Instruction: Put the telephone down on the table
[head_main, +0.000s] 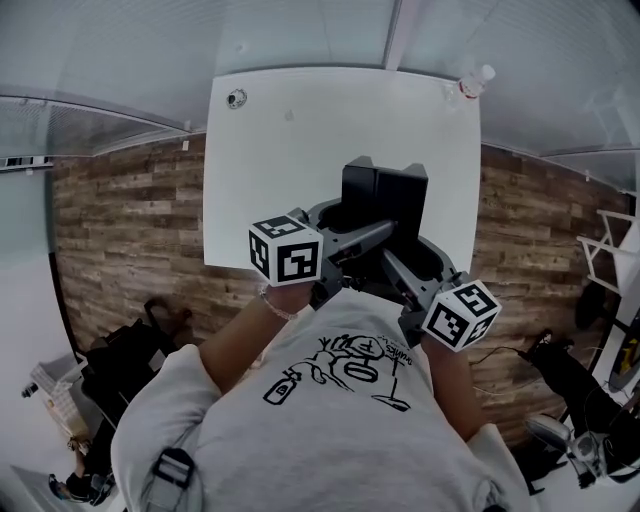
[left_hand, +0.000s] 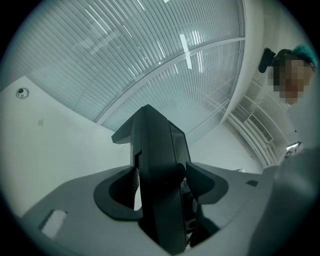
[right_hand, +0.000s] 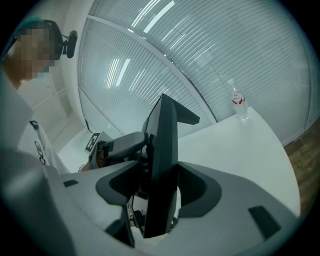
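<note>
Black telephone (head_main: 385, 195), upright over the near edge of the white bench (head_main: 300, 140), is clamped in the jaws of the left hand-held gripper (left_hand: 161, 182) and the right hand-held gripper (right_hand: 161, 185).

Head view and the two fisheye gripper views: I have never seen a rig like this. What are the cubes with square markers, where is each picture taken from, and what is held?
There is no robot. A person holds a two-jaw gripper in each hand; the marker cubes are parts of those grippers. The head view comes from a camera on the person's head, looking steeply down. Each gripper view comes from a camera riding on that gripper, looking along its jaws. The left gripper and the right gripper are both closed on one black telephone, held between them over the near part of a white table. At the table's far corners are a clear bottle and a small round object I cannot identify. Whether the telephone touches the table cannot be told.
</note>
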